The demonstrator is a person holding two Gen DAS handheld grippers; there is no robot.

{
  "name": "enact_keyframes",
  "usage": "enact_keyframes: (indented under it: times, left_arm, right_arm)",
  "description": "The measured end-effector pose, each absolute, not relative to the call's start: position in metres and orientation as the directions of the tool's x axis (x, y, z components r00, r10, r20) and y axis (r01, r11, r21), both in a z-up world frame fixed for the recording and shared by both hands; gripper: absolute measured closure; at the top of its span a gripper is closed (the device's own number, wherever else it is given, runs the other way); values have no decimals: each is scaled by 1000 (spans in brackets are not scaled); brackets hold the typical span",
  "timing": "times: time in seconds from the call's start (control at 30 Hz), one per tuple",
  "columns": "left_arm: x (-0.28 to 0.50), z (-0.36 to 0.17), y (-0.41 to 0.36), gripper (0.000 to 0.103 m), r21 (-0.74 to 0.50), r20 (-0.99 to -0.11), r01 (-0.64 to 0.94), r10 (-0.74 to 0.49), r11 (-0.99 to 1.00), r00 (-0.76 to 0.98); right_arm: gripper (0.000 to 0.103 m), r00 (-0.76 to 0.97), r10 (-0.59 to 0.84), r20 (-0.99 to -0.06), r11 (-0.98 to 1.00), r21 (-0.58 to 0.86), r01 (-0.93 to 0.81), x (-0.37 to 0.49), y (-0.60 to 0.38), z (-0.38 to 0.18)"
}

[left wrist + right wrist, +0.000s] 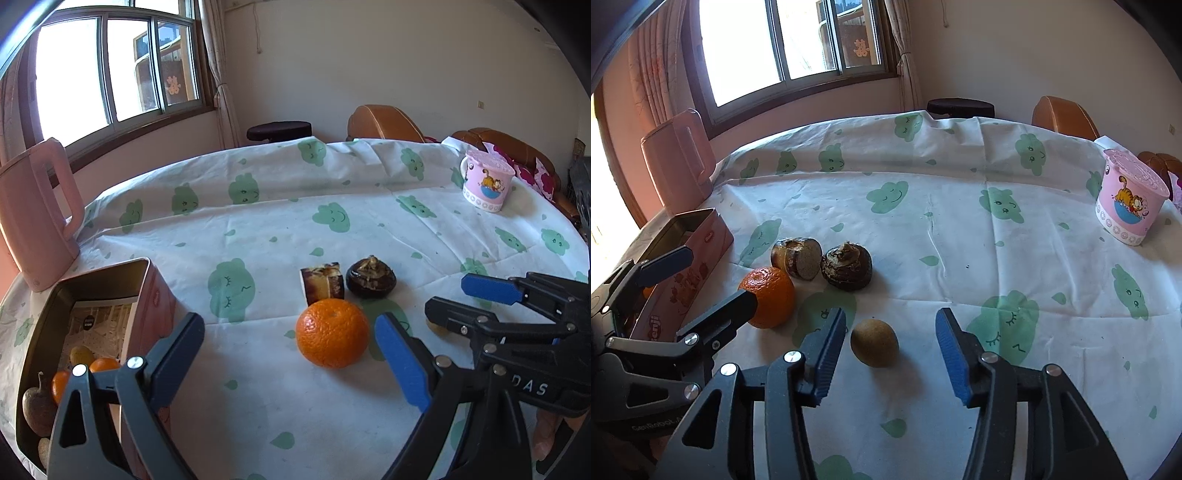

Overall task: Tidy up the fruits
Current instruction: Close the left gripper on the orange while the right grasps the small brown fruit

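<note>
Left wrist view: tin (146, 280) on the left already holding fruit, left gripper (288, 349) spread wide around the orange (332, 332), not touching. Right gripper (890, 354) apart, small brown fruit (874, 343) loose between. Centre before squeezing; round fruit rolls.

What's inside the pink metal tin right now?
In the pink rectangular metal tin: a printed paper liner, two small oranges, a yellowish round fruit and a brown pear-shaped fruit. The left gripper hides the tin's near corner.
</note>
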State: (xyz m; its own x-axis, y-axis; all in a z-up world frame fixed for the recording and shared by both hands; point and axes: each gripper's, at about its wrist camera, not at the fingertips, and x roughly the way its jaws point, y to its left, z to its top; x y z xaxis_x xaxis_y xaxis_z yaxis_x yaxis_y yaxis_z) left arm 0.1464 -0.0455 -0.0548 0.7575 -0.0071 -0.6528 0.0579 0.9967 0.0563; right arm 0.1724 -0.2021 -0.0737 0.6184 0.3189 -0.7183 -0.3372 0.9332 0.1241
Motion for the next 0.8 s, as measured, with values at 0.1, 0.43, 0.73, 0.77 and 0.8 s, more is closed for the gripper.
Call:
enact_keyframes:
  times: [0.1, 0.43, 0.73, 0.77, 0.8]
  left_arm:
    - [148, -56, -39, 7, 20, -660, 53, -26, 998, 750]
    - [149, -59, -42, 8, 23, -671, 60, -29, 998, 741]
    - [161, -68, -51, 26, 10, -724, 126, -79, 992, 685]
    - [163, -69, -52, 27, 5, -731, 130, -85, 992, 677]
    - [165, -70, -52, 30, 0, -736, 134, -91, 991, 671]
  right_arm:
    - [50, 613, 329, -719, 929, 128, -348, 170, -203, -74]
    - [74, 583, 289, -759, 918, 47, -393, 169, -186, -81]
    - [74, 621, 287, -729, 937, 77, -341, 167, -199, -74]
    - [74, 624, 287, -727, 938, 83, -335, 167, -201, -74]
    - [74, 626, 286, -725, 940, 85, -331, 167, -202, -74]
